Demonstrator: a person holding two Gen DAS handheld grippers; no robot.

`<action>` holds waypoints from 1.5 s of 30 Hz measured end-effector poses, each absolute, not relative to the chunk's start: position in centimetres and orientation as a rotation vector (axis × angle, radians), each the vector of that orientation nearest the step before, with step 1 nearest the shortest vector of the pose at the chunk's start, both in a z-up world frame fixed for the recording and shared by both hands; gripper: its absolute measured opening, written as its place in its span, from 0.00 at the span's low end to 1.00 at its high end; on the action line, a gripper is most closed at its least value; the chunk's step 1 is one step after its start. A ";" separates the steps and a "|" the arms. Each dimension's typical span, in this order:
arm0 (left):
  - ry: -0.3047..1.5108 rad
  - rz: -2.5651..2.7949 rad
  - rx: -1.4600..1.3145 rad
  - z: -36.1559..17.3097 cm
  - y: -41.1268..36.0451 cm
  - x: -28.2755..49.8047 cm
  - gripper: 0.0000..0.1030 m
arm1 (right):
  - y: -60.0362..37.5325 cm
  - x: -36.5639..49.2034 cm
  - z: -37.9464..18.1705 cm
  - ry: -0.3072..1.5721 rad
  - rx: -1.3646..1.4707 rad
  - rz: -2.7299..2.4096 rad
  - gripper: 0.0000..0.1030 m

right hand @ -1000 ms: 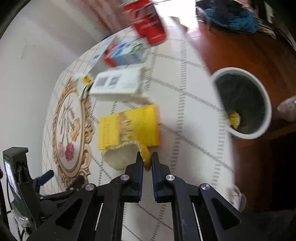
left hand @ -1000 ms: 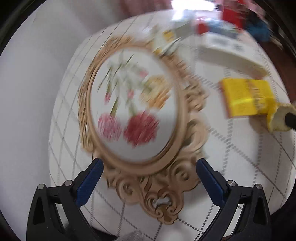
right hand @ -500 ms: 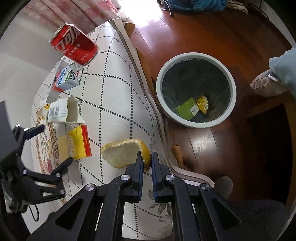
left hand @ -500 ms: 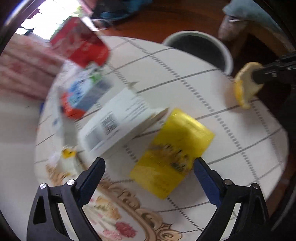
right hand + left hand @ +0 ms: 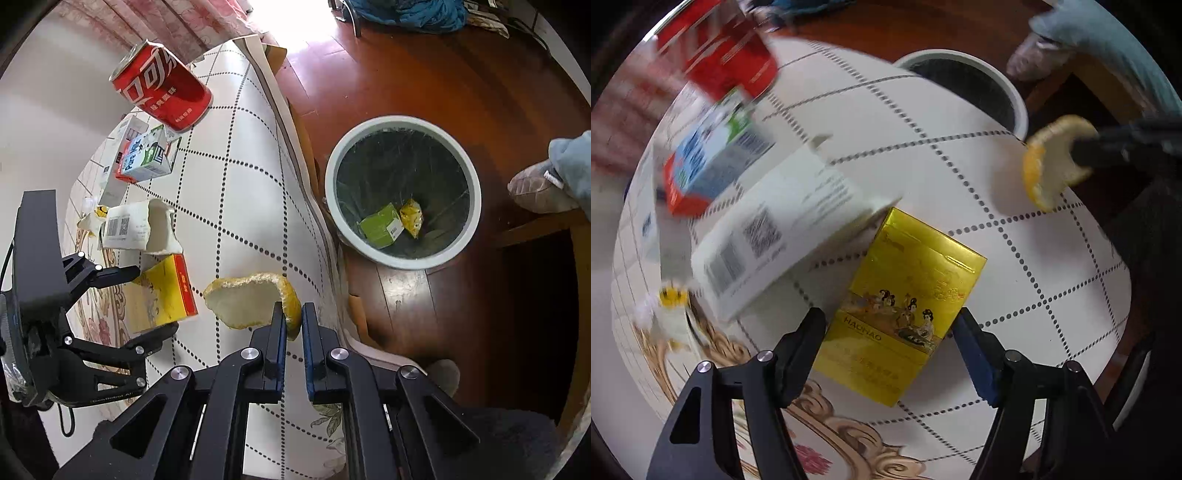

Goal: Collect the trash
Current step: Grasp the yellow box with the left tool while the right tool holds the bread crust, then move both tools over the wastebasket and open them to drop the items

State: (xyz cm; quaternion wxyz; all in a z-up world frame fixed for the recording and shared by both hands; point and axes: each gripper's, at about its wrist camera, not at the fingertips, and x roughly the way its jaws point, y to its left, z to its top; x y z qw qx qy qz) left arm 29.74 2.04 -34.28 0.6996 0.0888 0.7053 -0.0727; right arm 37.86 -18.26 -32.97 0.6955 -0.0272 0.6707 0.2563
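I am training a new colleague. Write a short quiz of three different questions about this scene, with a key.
1. True or false: the right gripper is shut on the citrus peel.
2. What lies between the open left gripper's fingers: A red can, B yellow box, C milk carton?
3. Fill in: the trash bin stands on the ____.

Key: 1 true; 2 B; 3 floor.

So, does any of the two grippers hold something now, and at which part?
The right gripper pinches the yellow fruit peel by its edge. The left gripper is open astride the yellow box, not gripping it.
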 end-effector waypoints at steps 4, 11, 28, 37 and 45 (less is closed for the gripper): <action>1.614 0.026 -0.065 -34.5 4.4 27.6 0.67 | -18.6 36.9 -33.2 1.523 -0.058 0.595 0.08; 1.549 0.131 -0.068 -34.9 4.7 25.9 0.80 | -16.5 35.0 -33.7 1.530 -0.140 0.690 0.08; 1.473 0.203 -0.156 -33.2 4.8 22.0 0.60 | -16.2 34.6 -33.9 1.469 -0.029 0.694 0.07; 1.260 0.304 -0.244 -25.5 3.9 20.1 0.58 | -19.4 36.2 -29.4 1.380 0.039 0.678 0.07; 1.126 0.110 -0.371 -21.5 -2.7 30.0 0.57 | -27.4 42.4 -25.6 1.274 0.121 0.540 0.07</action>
